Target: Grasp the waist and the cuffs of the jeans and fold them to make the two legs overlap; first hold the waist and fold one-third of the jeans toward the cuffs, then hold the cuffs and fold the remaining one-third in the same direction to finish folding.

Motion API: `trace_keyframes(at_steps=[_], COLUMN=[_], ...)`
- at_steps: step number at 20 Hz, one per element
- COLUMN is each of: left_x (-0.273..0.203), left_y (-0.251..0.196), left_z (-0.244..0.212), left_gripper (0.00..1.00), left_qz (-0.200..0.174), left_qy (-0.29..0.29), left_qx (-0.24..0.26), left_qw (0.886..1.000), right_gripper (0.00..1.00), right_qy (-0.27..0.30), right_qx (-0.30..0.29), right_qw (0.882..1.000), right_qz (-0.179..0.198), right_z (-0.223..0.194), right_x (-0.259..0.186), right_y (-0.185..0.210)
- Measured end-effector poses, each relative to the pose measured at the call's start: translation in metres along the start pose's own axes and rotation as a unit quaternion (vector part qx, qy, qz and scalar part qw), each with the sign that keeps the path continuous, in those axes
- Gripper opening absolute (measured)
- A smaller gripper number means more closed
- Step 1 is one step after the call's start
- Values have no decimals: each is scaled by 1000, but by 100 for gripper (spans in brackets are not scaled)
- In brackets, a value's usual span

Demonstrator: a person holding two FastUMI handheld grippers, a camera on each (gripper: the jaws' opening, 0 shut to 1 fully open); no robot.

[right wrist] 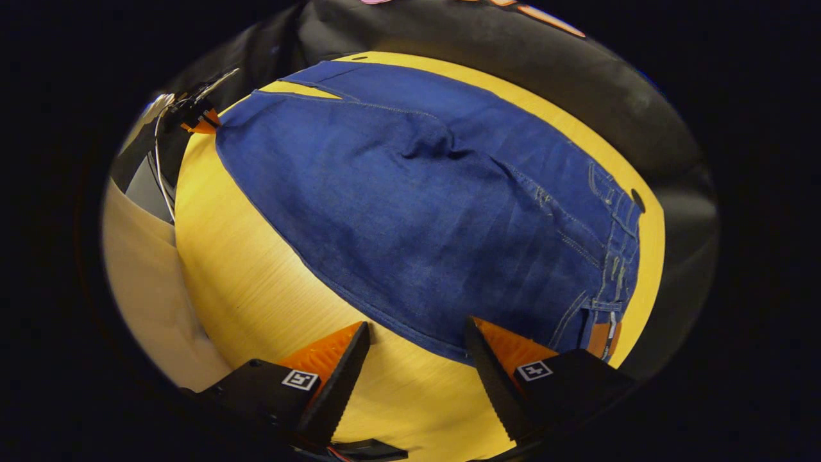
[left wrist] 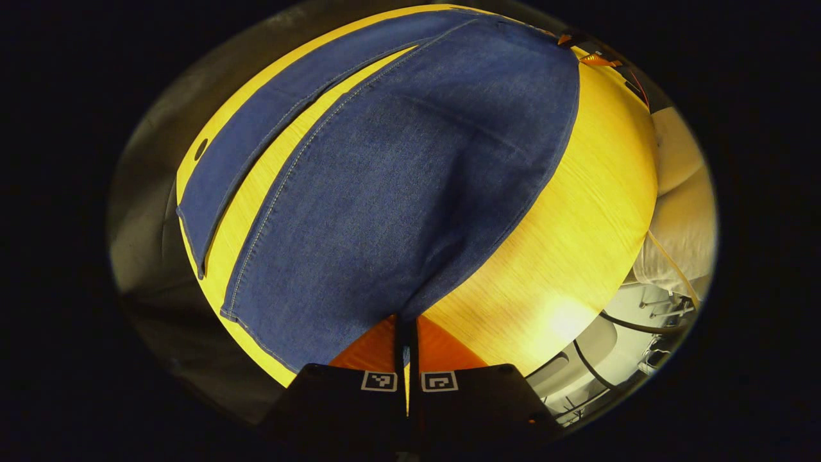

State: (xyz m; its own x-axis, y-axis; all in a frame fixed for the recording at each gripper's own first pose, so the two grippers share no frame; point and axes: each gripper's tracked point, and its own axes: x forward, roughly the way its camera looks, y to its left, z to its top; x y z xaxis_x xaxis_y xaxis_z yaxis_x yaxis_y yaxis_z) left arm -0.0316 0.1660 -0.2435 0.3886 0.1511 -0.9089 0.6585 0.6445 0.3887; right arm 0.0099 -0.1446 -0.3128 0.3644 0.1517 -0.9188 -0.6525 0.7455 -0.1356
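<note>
Blue jeans (left wrist: 397, 192) lie flat on the yellow wooden table (left wrist: 577, 244), the two legs side by side with a strip of table between them. My left gripper (left wrist: 406, 340) is shut on the near leg's cuff corner at the table's edge. In the right gripper view the jeans (right wrist: 417, 212) spread out with the waistband (right wrist: 616, 256) at the right. My right gripper (right wrist: 417, 346) stands open at the jeans' near edge close to the waist, one finger over denim, the other over bare table. The left gripper (right wrist: 199, 119) shows far off at the cuff corner.
A pale cushion-like surface (left wrist: 680, 212) and a white metal frame with cables (left wrist: 641, 321) lie beyond the table's edge. The table has a small dark hole (right wrist: 637, 200) near the waistband. Dark cloth wall (right wrist: 513, 58) rises behind the table.
</note>
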Motion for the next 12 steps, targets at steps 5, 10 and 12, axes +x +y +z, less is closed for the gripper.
trace_keyframes(at_steps=[5, 10, 12], left_x=[0, -1, 1], left_y=[-1, -1, -2], left_z=[0, 0, 1], left_gripper=[0, 0, 0], left_qz=[-9, -16, -14], left_qy=[10, 10, 9], left_qx=[-1, -11, -12], left_qw=[1000, 1000, 1000], right_gripper=[91, 47, 25], right_qy=[0, -32, -45], right_qx=[-6, -22, -10], right_qw=[1000, 999, 999], right_qz=[0, 6, -5], right_z=[3, 19, 26], right_x=[-1, -3, -2], right_y=[0, -9, -13])
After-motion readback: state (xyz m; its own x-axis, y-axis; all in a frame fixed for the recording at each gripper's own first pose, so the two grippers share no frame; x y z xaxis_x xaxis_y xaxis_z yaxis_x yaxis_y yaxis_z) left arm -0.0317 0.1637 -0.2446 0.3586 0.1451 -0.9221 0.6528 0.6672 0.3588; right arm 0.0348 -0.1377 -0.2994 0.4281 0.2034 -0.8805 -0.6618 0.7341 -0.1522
